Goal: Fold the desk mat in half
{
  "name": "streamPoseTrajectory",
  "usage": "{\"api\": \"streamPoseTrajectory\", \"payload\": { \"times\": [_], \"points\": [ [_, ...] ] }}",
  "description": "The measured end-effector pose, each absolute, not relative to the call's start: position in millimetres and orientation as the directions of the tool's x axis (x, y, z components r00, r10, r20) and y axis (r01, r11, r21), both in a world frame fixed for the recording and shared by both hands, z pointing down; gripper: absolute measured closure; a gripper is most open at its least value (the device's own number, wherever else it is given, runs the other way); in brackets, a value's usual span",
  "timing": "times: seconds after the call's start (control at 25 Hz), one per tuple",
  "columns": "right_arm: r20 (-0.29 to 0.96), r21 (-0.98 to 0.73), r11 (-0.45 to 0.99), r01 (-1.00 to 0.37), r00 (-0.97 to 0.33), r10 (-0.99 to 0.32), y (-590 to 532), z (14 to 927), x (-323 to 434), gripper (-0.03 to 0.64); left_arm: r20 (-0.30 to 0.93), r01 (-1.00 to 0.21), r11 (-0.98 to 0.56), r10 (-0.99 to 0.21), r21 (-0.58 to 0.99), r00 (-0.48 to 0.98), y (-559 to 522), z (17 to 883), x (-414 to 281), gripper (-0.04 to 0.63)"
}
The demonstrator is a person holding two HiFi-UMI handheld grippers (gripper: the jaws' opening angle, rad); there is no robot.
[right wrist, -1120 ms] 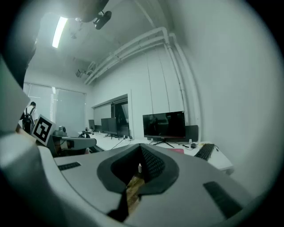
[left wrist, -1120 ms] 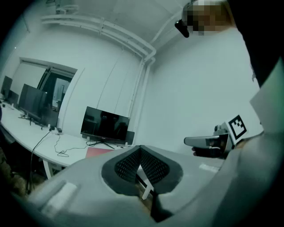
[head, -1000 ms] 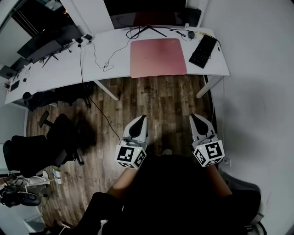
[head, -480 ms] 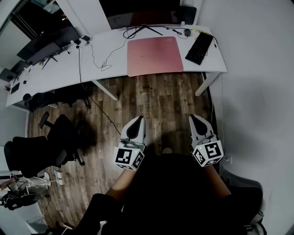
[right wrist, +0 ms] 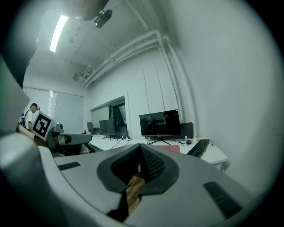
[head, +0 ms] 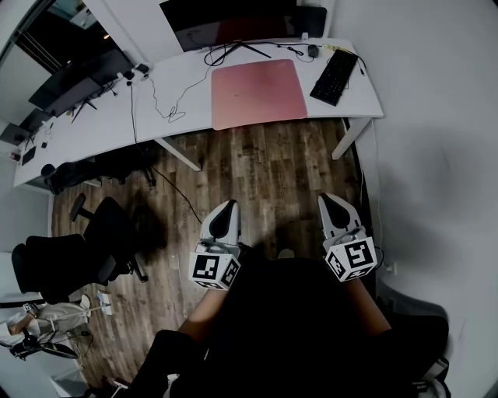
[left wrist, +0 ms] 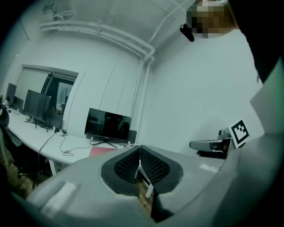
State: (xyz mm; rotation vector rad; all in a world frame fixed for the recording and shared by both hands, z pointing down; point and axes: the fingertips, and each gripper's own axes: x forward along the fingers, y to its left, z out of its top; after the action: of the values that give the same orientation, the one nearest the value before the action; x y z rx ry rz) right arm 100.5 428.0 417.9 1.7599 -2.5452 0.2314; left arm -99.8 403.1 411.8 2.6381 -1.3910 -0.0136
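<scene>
On the white desk (head: 101,132), the pink desk mat (head: 258,93) lies flat and unfolded. It sits in front of the monitor (head: 226,19) and just beside the black keyboard (head: 334,76), with its near edge close to the desk's front edge. A mouse (head: 313,51) sits by the desk's back edge, and a cable (head: 167,105) trails across the desk on the mat's other side. You stand well back from the desk on the wood floor (head: 264,167), both grippers pointing toward the desk. Your left gripper (head: 224,214) has its fingers pressed together on nothing. Your right gripper (head: 333,206) is likewise closed and empty. A black office chair (head: 78,249) stands beyond the desk's long wing.
</scene>
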Motion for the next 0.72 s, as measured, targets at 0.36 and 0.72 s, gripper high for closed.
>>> {"api": "streamPoseTrajectory", "payload": {
  "times": [0.36, 0.72],
  "points": [
    [0.147, -0.131, 0.348, -0.928, -0.365, -0.919, 428, 432, 107, 0.620, 0.082, -0.804, -0.574, -0.804, 0.156, 0.590, 392, 416, -95, 0.574],
    [0.196, -0.130, 0.354, -0.926, -0.374, -0.907, 394, 450, 103, 0.620, 0.106, -0.821, -0.538, -0.820, 0.191, 0.562, 340, 441, -111, 0.574]
  ]
}}
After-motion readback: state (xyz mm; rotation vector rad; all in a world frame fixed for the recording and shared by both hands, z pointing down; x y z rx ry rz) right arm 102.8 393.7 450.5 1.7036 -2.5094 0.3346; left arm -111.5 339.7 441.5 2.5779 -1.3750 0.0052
